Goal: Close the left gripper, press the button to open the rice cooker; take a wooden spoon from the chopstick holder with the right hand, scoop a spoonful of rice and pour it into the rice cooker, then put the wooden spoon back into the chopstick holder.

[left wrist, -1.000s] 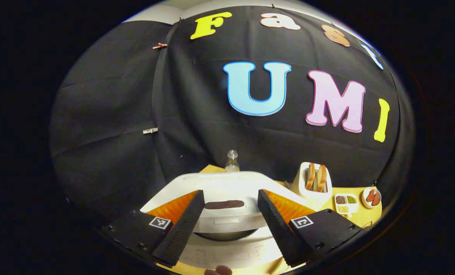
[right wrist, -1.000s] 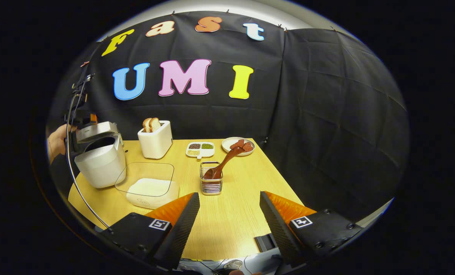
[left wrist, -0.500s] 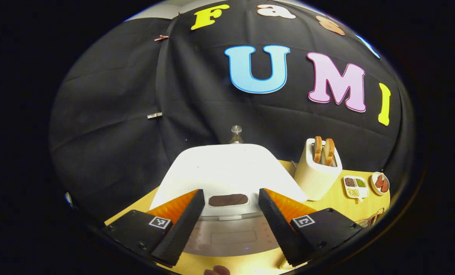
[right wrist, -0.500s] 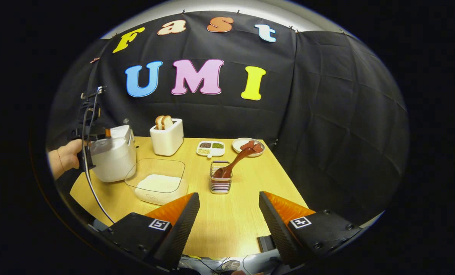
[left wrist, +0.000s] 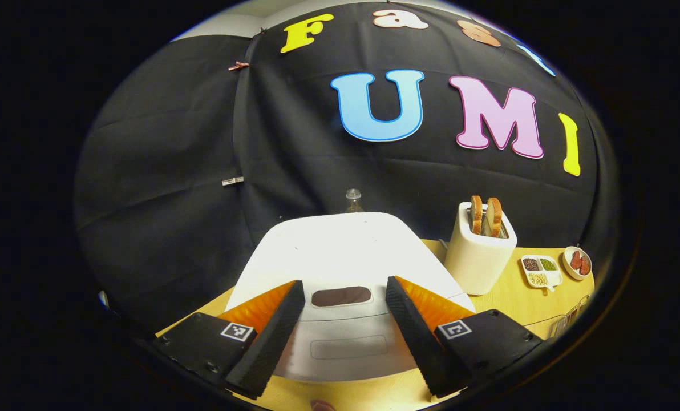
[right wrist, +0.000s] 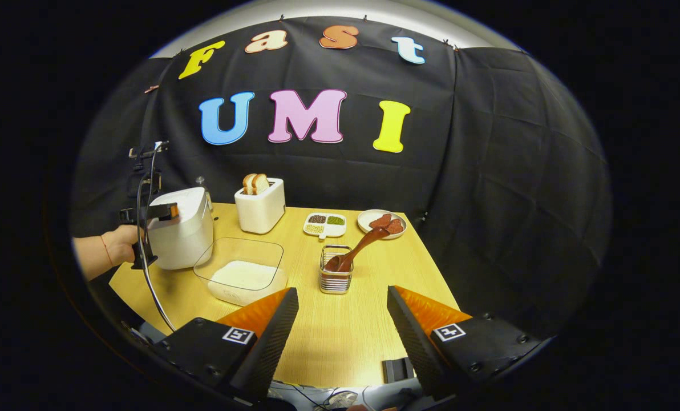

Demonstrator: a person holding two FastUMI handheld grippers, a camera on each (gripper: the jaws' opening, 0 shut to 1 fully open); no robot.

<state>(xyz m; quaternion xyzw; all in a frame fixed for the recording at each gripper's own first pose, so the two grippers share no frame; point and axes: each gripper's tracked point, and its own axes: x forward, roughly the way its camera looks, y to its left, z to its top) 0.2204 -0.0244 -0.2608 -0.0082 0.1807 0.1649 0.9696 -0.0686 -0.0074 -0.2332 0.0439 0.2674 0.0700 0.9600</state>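
Left gripper (left wrist: pixel 343 297) hangs with its jaws spread apart just in front of the rice cooker (left wrist: pixel 340 257), whose white lid now lies flat and shut, the dark button (left wrist: pixel 341 295) framed between the fingers. A second ago that lid stood lifted with the dark pot showing beneath it; half a second ago it was already down, and it stays down now. So the opening step looks undone, or not yet truly done: by my reckoning the jaws must first come together and then press that button. From the right gripper view the same cooker (right wrist: pixel 183 228) sits at the table's left end, with a hand (right wrist: pixel 117 245) holding the left gripper against its front. Just right of it sits the clear tub of rice (right wrist: pixel 243 275), then the wire chopstick holder (right wrist: pixel 336 273) with the wooden spoon (right wrist: pixel 358 250) leaning out of it, untouched. Farther right and nearer, the right gripper (right wrist: pixel 343 319) hovers above the yellow table (right wrist: pixel 328 342), jaws wide apart and empty, well short of the holder. Behind stand a toaster (right wrist: pixel 260 202), a small divided dish (right wrist: pixel 324 224) and a plate (right wrist: pixel 382 221).
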